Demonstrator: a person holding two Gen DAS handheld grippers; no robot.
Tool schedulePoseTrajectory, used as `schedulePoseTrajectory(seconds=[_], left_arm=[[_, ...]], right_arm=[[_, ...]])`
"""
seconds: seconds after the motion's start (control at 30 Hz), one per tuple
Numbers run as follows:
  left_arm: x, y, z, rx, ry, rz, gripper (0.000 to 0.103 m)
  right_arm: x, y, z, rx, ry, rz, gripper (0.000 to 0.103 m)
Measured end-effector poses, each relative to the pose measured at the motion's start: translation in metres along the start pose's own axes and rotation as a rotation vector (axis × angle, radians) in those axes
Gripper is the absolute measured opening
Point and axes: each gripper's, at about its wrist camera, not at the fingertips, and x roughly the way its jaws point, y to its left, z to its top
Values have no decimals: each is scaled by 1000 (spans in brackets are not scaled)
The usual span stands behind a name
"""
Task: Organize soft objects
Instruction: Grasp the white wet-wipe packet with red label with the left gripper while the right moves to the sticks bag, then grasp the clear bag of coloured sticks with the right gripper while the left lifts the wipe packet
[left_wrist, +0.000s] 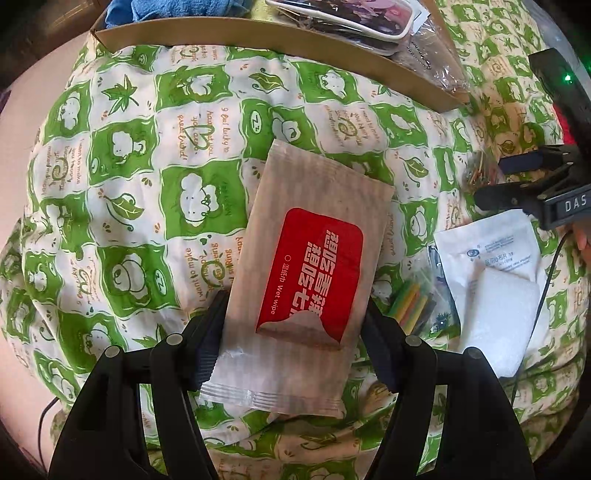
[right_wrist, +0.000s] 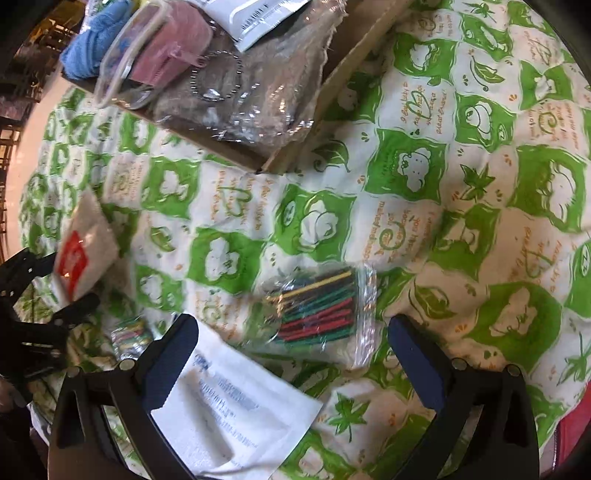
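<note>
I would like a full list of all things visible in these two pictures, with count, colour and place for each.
Tan wet-wipe packet with red label: one, between the left gripper's fingers, on the quilt.
White gauze pouch: one, beside the right gripper's left finger.
Clear bag of coloured sticks: one, red, green, yellow, ahead of the right gripper.
Smaller bag of coloured sticks: one, between packet and pouch.
Brown cardboard box: one, far side, holding a blue cloth and bagged items.
Green and white patterned quilt: one, under everything.
Left gripper: black, around the packet.
Right gripper: black, open.
</note>
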Motion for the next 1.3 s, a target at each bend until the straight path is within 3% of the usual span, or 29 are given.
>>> schedulePoseTrajectory(seconds=[0.13, 0.27, 0.33, 0.4, 0.43, 0.7, 1.3], left_arm=[[9, -5, -4, 17, 6, 26, 68], [14, -4, -6, 15, 1, 27, 68], [13, -10, -2, 12, 1, 25, 68], [11, -7, 3, 12, 2, 24, 68], [10, -6, 2, 12, 1, 24, 68], [-14, 4, 2, -20, -46, -5, 68], [-45, -18, 35, 35, -85, -4, 68]], right_arm=[[7, 1, -2, -20, -11, -29, 99], [10, 8, -2, -35, -21, -44, 88], [9, 8, -5, -39, -32, -49, 77], [13, 8, -7, -33, -32, -32, 50], [17, 3, -8, -26, -29, -18, 44], [19, -4, -6, -20, -63, 18, 37], [-5, -5, -21, -34, -97, 49, 37]])
